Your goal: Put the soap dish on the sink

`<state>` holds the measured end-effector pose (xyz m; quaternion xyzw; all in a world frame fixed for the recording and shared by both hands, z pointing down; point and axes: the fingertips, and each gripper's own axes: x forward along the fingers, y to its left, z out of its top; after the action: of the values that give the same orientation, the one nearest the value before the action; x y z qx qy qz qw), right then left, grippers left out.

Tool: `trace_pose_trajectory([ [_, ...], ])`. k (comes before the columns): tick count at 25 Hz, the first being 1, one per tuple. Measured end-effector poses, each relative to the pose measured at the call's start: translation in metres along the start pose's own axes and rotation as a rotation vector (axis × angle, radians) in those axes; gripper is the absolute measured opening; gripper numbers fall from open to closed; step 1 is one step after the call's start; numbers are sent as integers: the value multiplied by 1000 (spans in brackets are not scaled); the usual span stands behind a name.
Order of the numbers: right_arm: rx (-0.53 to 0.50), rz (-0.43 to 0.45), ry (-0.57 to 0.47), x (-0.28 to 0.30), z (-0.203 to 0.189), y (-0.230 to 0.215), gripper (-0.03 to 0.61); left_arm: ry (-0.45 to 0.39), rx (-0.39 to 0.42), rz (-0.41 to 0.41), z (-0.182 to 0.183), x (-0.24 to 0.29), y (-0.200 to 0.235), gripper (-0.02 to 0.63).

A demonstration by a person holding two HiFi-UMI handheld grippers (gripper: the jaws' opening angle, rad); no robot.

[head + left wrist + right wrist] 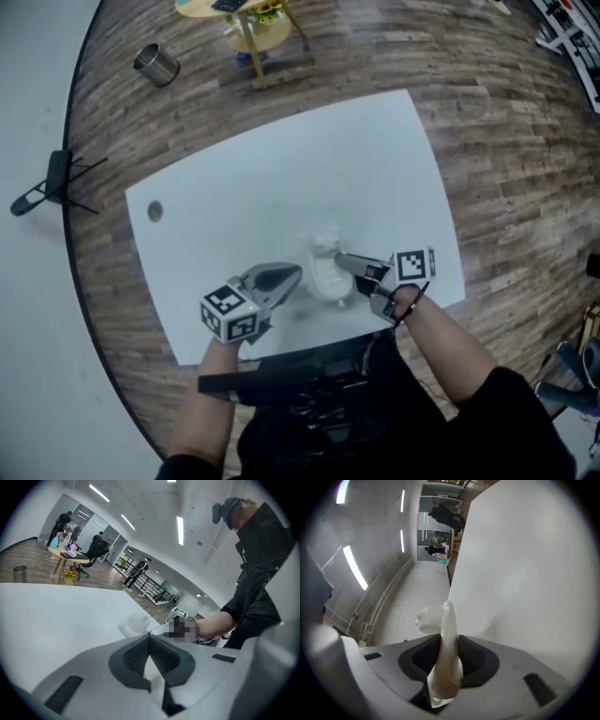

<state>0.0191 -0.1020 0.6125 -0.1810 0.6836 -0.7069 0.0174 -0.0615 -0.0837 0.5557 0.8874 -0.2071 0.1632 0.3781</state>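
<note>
A white, glossy soap dish (332, 279) hangs just above the white table (281, 178), near its front edge. My right gripper (351, 267) is shut on its right rim. In the right gripper view the dish (446, 663) stands edge-on between the dark pads, and a rounded white lump (428, 618) shows at its far end. A second small white piece (325, 245) sits right behind the dish; I cannot tell if they touch. My left gripper (281, 278) is to the left of the dish, its tips (149, 637) together with nothing between them. The white pieces (135, 623) lie beyond it.
The table's front edge is right below both grippers. A small dark spot (155, 211) marks the table's left part. On the wooden floor beyond stand a metal cup (156, 65), a yellow round table (246, 23) and a black stand (52, 185). People stand far off.
</note>
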Motion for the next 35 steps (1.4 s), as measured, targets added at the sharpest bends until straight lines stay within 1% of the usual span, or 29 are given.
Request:
trace_pose_trajectory([
  [2, -15, -6, -15, -2, -4, 9, 130, -11, 17, 22, -4, -14, -1, -11],
  [4, -12, -11, -30, -3, -11, 17, 130, -13, 36, 61, -10, -29, 1, -11],
  [7, -23, -2, -52, -4, -22, 30, 129, -34, 35, 124, -19, -56, 2, -11],
  [9, -69, -16, -63, -7, -24, 35, 130, -51, 35, 171, -22, -75, 4, -11],
  [11, -118, -49, -75, -10, -20, 40, 130, -61, 43, 228, -23, -93, 8, -11],
  [14, -41, -23, -124, -12, -23, 52, 129, -62, 58, 313, -27, -119, 14, -11],
  [17, -53, -26, -155, -17, -26, 61, 129, -77, 58, 377, -31, -147, 16, -11],
  [19, -73, -32, -171, -20, -25, 69, 129, -95, 62, 403, -30, -164, 16, -11],
  [22, -84, -16, -199, -27, -25, 85, 129, -108, 93, 418, -29, -179, 10, -11],
  [27, -111, 4, -232, -42, -28, 110, 129, -122, 131, 399, -27, -184, -7, -11],
  [31, -127, 22, -260, -48, -29, 126, 129, -121, 181, 398, -23, -187, -13, -11],
  [35, -119, 31, -280, -53, -28, 134, 129, -157, 203, 396, -12, -194, -15, -11],
])
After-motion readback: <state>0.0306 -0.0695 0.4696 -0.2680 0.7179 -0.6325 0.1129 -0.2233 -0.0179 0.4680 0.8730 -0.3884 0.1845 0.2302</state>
